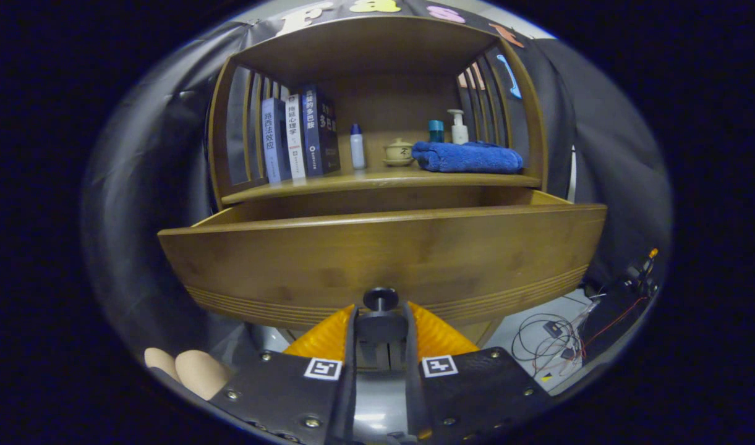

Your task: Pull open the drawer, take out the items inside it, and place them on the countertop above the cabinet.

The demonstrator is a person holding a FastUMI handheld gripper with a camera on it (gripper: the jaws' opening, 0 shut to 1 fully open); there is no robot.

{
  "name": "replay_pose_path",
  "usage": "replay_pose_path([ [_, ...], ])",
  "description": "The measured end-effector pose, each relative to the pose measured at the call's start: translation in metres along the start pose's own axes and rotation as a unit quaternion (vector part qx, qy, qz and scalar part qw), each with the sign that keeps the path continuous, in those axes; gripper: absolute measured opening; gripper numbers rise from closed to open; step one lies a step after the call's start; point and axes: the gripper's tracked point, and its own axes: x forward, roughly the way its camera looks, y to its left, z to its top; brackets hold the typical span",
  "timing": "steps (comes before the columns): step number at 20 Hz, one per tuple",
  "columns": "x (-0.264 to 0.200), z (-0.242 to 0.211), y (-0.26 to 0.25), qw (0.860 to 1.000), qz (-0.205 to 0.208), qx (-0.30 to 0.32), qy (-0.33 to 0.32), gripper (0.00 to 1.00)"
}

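Gripper fingers narrow, flanking small dark round knob; contact unclear tbh. Wide brown wooden drawer pulled out, contents hidden behind front. Countertop above: three upright books, folded blue towel, three small bottles, one lidded ceramic cup.

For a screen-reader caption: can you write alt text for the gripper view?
The hand-held gripper has its fingers on either side of the dark knob of a wooden drawer that stands pulled out; its inside is hidden behind the front panel. On the countertop above stand books, a small bottle, a lidded cup, a pump bottle and a folded blue towel.
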Motion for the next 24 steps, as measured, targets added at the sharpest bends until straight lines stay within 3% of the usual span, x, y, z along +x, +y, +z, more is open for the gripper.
replay_pose_path([
  [6,-0.029,-0.02,0.004,0.999,0.012,0.007,0.034,0.33],
  [12,-0.034,-0.025,0.007,0.998,0.022,-0.027,0.045,0.33],
  [14,-0.044,-0.015,0.008,0.998,0.021,-0.054,0.033,0.42],
  [17,-0.065,0.017,0.016,0.995,0.016,-0.099,-0.007,0.42],
  [20,-0.084,0.059,0.031,0.993,0.024,-0.103,-0.054,0.41],
  [24,-0.073,0.09,0.038,0.992,0.035,-0.102,-0.065,0.41],
])
